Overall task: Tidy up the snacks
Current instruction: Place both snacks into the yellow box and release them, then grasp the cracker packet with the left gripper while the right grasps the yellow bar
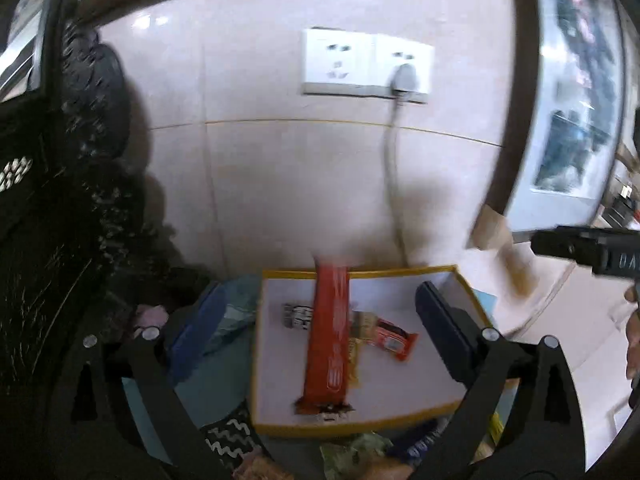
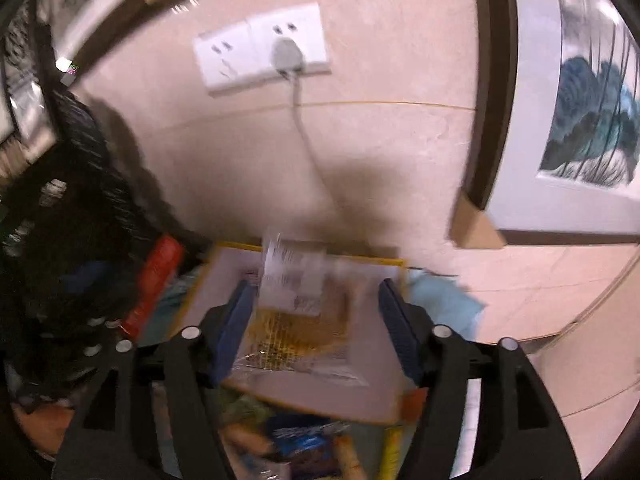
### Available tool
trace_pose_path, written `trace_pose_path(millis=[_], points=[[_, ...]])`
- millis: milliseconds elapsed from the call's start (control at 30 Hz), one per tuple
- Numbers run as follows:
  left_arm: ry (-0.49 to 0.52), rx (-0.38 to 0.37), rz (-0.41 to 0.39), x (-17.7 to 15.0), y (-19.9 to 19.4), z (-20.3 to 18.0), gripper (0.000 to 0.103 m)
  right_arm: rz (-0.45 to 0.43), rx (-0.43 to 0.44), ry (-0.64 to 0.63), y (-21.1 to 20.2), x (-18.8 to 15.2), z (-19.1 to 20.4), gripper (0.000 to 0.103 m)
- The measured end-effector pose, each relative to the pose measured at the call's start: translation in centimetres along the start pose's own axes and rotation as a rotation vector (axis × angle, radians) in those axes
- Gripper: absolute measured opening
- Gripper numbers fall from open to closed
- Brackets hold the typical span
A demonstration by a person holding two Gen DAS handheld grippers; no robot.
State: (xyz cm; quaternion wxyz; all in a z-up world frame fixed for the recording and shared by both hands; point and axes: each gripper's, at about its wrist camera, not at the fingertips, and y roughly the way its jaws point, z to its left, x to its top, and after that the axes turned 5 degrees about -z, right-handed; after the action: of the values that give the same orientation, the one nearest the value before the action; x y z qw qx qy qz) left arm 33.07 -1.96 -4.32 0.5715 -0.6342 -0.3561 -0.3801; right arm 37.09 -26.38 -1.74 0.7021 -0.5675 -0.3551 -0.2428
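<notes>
- Tiled wall behind; yellow-rimmed tray below.
- Left gripper: jaws spread, long red bar between them, lengthwise.
- Right gripper: jaws spread around clear packet, apparently not gripped.

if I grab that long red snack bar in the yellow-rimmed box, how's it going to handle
The long red snack bar looks thin and probably light, and may bend if gripped at one end. Its glossy wrapper may be slippery. It lies across smaller packets in the box, so pushing it would likely shift them.
</notes>
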Motion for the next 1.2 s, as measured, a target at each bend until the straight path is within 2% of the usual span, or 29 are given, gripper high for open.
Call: trace_pose_path(millis=[67,167,300,467,567,700,833,1067,1200], points=[[-0.008,-0.011,0.022,-0.8,-0.1,0.6,0.097,0.005,0.008,0.007,-0.1,-0.8,-0.3,0.066],[0.035,-0.001,0.025,-2.6,-1.1,0.9,0.097,0.043,-0.008,-0.006,0.0,-3.0,-0.6,0.066],[0.05,-0.026,0.053,-6.5,-2.8,1.1,0.097,0.117,-0.037,0.001,0.1,-7.5,-1.2,0.066],[0.12,-0.097,0.137,-14.5,-5.5,0.1,0.097,0.26,-0.07,0.055,0.9,-15.8,-2.9,0.066],[0.231,-0.127,0.218,-20.3,-6.4,-0.9,0.097,0.334,-0.086,0.15,1.2,-20.8,-4.9,0.066],[0.284,-0.133,0.295,-25.6,-7.0,-0.4,0.097,0.38,-0.131,0.163,1.0,-24.6,-6.1,0.066],[0.292,-0.114,0.319,-27.2,-6.7,0.6,0.097,0.4,-0.16,0.146,1.1,-25.8,-6.3,0.066],[0.302,-0.122,0.328,-27.8,-5.6,0.5,0.097,0.406,-0.18,0.084,3.4,-25.9,-5.8,0.066],[0.294,-0.127,0.336,-28.1,-4.8,0.4,0.097,0.42,-0.192,0.118,5.4,-26.1,-6.7,0.062]])
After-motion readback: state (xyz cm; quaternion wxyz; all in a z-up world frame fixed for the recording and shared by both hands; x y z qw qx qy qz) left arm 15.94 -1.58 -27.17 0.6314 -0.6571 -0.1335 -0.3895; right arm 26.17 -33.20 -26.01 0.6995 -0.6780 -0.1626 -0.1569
